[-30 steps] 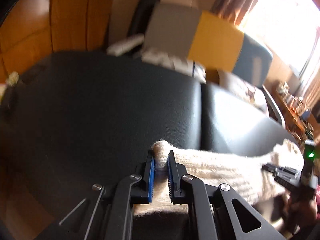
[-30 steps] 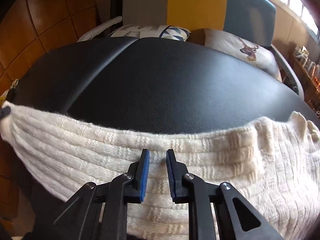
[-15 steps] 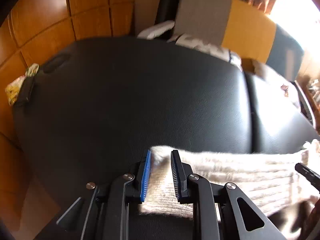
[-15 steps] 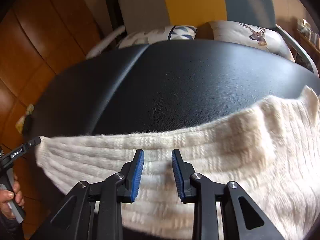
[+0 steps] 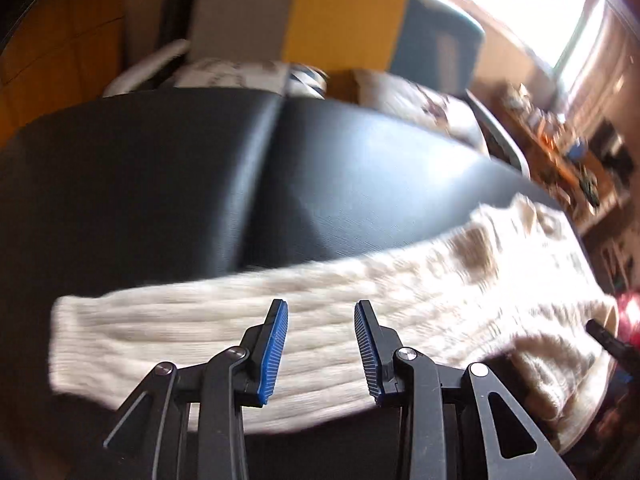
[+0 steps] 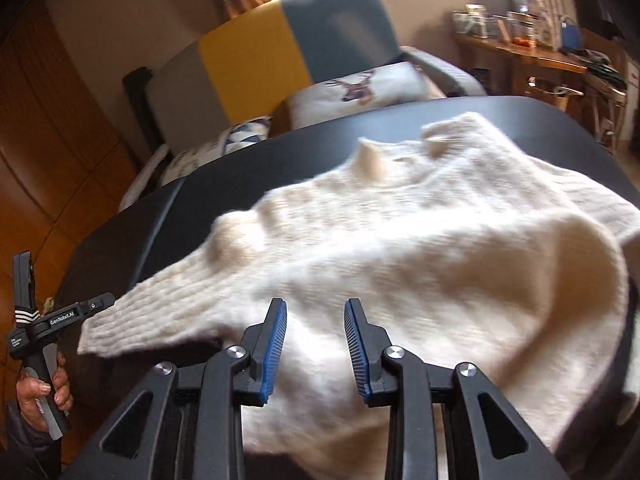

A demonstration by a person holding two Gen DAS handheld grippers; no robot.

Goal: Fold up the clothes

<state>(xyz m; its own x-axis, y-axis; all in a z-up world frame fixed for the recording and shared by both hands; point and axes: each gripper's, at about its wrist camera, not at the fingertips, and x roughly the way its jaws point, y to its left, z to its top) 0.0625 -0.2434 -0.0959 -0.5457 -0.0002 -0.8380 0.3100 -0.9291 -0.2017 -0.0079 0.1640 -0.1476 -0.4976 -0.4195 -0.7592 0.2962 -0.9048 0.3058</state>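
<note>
Cream ribbed-knit sweater [image 6: 400, 240], rumpled across black padded table [image 5: 160, 168]

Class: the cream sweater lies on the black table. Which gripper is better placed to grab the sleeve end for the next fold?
Probably left: the left gripper is open above the sleeve, near its cuff; the right gripper is open over the sweater body.

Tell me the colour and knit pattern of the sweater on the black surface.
Cream chunky ribbed knit sweater, plain with no print; clearest in the right wrist view.

Blk grippers w/ blue ribbed fingers [image 5: 276, 346], silver screws [image 6: 467, 369]
</note>
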